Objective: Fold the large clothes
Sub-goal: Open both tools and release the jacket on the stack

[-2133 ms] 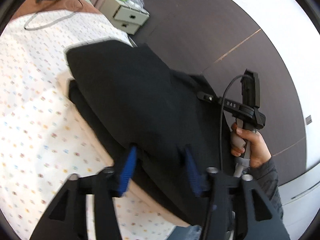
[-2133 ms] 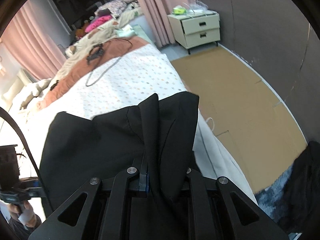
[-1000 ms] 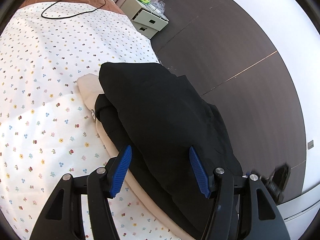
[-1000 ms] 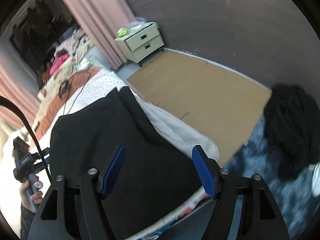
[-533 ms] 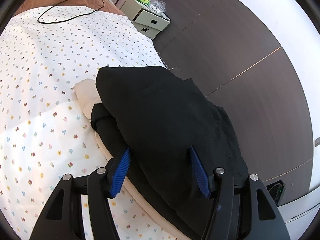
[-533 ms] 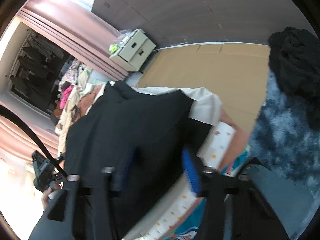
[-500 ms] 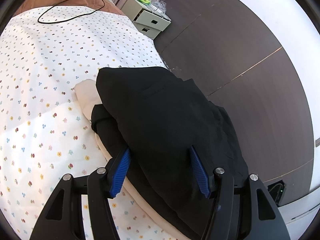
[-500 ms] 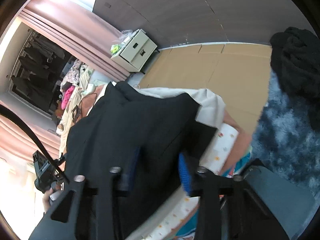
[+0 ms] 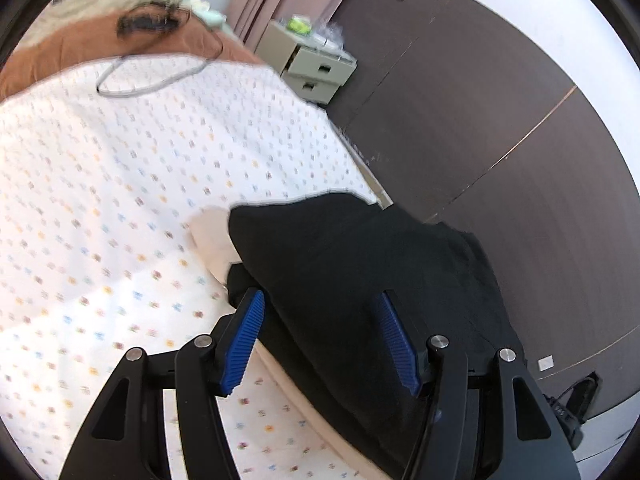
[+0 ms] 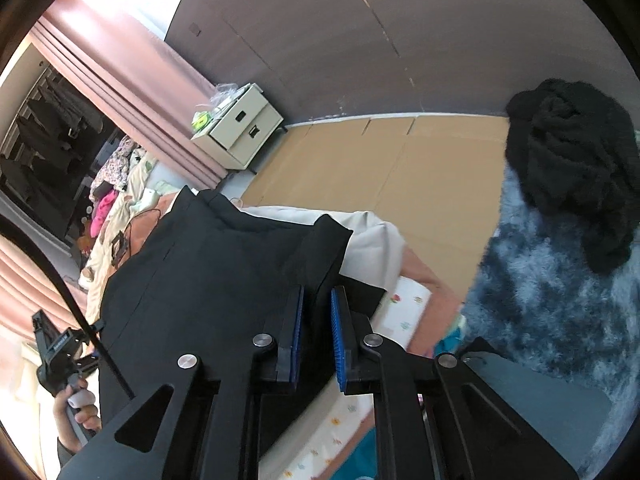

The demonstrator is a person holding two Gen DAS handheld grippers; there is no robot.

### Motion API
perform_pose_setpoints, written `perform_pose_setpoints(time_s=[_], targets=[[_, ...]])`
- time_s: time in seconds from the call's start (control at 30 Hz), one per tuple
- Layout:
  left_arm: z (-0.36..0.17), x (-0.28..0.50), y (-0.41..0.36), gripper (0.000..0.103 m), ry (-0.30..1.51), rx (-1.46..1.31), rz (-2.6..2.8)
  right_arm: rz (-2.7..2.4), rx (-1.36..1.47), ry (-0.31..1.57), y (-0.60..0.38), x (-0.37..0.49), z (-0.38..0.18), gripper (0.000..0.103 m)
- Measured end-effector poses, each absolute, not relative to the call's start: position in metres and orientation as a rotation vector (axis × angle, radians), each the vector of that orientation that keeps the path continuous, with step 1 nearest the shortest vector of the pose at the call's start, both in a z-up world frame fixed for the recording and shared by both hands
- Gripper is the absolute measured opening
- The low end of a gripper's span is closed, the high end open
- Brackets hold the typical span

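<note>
A large black garment (image 9: pixel 360 272) lies folded on the bed's right edge, over a cream cloth (image 9: pixel 212 236). My left gripper (image 9: pixel 320 320) is open above it, blue pads wide apart, holding nothing. In the right wrist view the same black garment (image 10: pixel 224 276) lies on the cream cloth (image 10: pixel 372 248). My right gripper (image 10: pixel 316 312) is nearly closed, with a fold of the garment's edge between the pads. The left gripper (image 10: pixel 60 356) and the hand holding it show at the far left.
The bed has a white flowered sheet (image 9: pixel 120 200) and a brown blanket (image 9: pixel 80 44) with a cable. A cream nightstand (image 10: pixel 240 124) stands by pink curtains. Cardboard (image 10: pixel 380 160) covers the floor. A blue shaggy rug (image 10: pixel 560 280) carries a black knit heap (image 10: pixel 572 168).
My right gripper went from wide open to nearly closed on the garment's edge. My left gripper, open throughout, pulled back and tilted up; more of the bed shows.
</note>
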State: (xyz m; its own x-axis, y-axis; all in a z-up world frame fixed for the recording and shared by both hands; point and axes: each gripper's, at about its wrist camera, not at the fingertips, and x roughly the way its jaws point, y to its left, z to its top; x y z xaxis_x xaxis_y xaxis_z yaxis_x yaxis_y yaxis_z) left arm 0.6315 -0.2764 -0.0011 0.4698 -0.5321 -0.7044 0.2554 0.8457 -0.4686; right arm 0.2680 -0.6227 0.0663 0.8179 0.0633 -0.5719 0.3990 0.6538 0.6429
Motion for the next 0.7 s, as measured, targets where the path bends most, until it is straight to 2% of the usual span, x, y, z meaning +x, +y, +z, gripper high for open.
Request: perform_pose_setpoints(time_s=[0.23,0.27,0.3,0.33,0.37,0.47,0.53,0.6,0.7], targets=[[0.038,0.602,-0.267,0.06,0.926,-0.258,-0.542,-0.202,0.802,0.612,-0.578,0.233,0.102,0.012],[0.043,0.591,-0.264,0.06,0.923,-0.252,-0.55,-0.191,0.786,0.612,-0.573,0.229,0.108,0.021],[0.048,0.586,-0.262,0.061,0.922,-0.244,-0.557,-0.189,0.775,0.61,-0.568,0.226,0.111,0.04],[0.054,0.579,-0.26,0.062,0.921,-0.233,-0.565,-0.189,0.766,0.607,-0.566,0.222,0.114,0.053],[0.057,0.571,-0.256,0.068,0.915,-0.225,-0.569,-0.185,0.754,0.598,-0.563,0.217,0.118,0.071],[0.07,0.551,-0.249,0.082,0.894,-0.211,-0.574,-0.19,0.708,0.591,-0.549,0.203,0.133,0.072],[0.08,0.534,-0.243,0.084,0.879,-0.201,-0.595,-0.191,0.689,0.592,-0.54,0.195,0.14,0.073],[0.088,0.516,-0.239,0.086,0.851,-0.175,-0.607,-0.189,0.67,0.59,-0.532,0.188,0.146,0.082],[0.105,0.489,-0.233,0.086,0.798,-0.136,-0.611,-0.196,0.623,0.579,-0.515,0.176,0.156,0.084]])
